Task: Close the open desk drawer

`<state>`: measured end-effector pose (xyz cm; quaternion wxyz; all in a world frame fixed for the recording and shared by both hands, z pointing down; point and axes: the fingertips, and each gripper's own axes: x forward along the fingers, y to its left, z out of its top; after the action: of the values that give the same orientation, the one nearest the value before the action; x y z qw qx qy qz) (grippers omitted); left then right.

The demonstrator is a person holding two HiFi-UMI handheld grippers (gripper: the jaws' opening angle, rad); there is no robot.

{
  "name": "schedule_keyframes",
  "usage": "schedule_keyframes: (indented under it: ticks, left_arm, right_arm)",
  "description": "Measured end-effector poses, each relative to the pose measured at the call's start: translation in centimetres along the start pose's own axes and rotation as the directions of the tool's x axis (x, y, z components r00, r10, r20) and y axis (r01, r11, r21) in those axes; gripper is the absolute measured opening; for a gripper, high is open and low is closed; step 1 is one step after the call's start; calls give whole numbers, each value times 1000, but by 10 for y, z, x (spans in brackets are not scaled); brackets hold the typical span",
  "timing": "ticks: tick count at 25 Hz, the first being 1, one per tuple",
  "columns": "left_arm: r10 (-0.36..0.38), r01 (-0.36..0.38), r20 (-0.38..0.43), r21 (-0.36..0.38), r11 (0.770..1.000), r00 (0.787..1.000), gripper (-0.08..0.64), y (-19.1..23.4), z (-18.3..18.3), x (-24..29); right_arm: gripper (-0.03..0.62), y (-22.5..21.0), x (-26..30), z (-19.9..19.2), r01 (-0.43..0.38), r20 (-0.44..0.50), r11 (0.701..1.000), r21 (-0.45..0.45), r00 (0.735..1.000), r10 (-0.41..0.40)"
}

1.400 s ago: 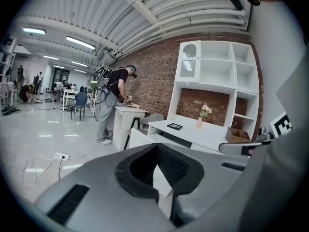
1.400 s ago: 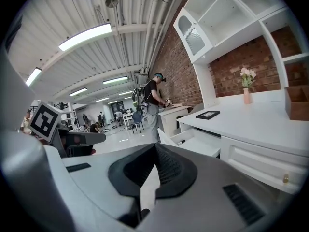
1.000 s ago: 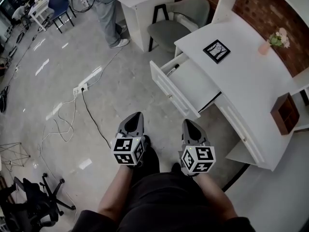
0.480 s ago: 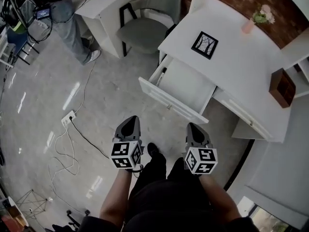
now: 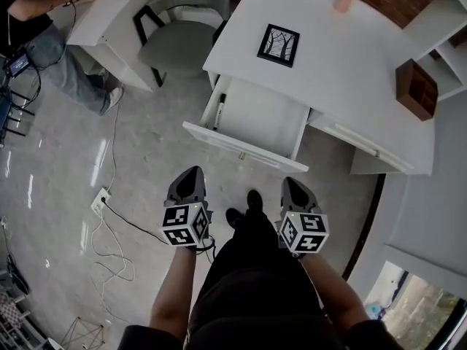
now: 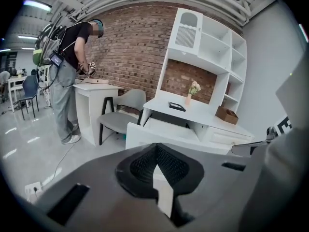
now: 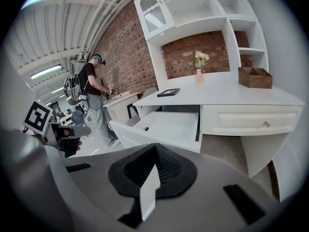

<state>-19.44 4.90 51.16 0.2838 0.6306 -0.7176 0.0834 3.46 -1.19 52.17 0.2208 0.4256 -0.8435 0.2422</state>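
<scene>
Before one open drawer (image 5: 259, 119): left gripper (image 5: 191, 173), right gripper (image 5: 292, 183), jaws together.

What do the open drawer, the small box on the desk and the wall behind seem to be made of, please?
The open drawer looks like white-painted wood or board: smooth, even, no grain showing. The small box seems brown stained wood, going by its colour. The wall is bare red brick, with mortar lines visible.

Black trousers (image 5: 252, 294) and black shoes (image 5: 235, 217) (sleeves (image 5: 137, 337) black too).
</scene>
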Motion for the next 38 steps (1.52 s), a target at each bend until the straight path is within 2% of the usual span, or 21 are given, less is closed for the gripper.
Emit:
schedule_keyframes:
  ticks: [7, 15, 21, 27, 32, 38]
  left_arm:
    - [-23, 25, -45, 59, 998, 999, 9, -12, 3, 29]
    - [32, -17, -120, 129, 992, 992, 9, -15, -6, 63]
    - [22, -2, -148, 138, 990, 989, 9, -10, -1, 79]
    - [-37, 70, -207, 152, 986, 978, 9, 4, -5, 102]
    - [-120, 160, -243, 154, 975, 962, 9, 11, -5, 111]
    - [-216, 269, -279, 167, 949, 936, 9, 14, -2, 119]
  right_arm:
    - [5, -18, 18, -4, 33, -2, 998, 61, 999, -33]
    - [5, -26, 35, -16, -8, -48, 995, 100, 999, 13]
    - [5, -34, 46, -18, 7, -67, 992, 122, 998, 2]
    - [5, -23, 55, -26, 88, -97, 982, 168, 993, -73]
    - [5, -16, 64, -30, 198, -103, 956, 215, 978, -179]
    - [5, -9, 77, -27, 281, -98, 929, 242, 959, -265]
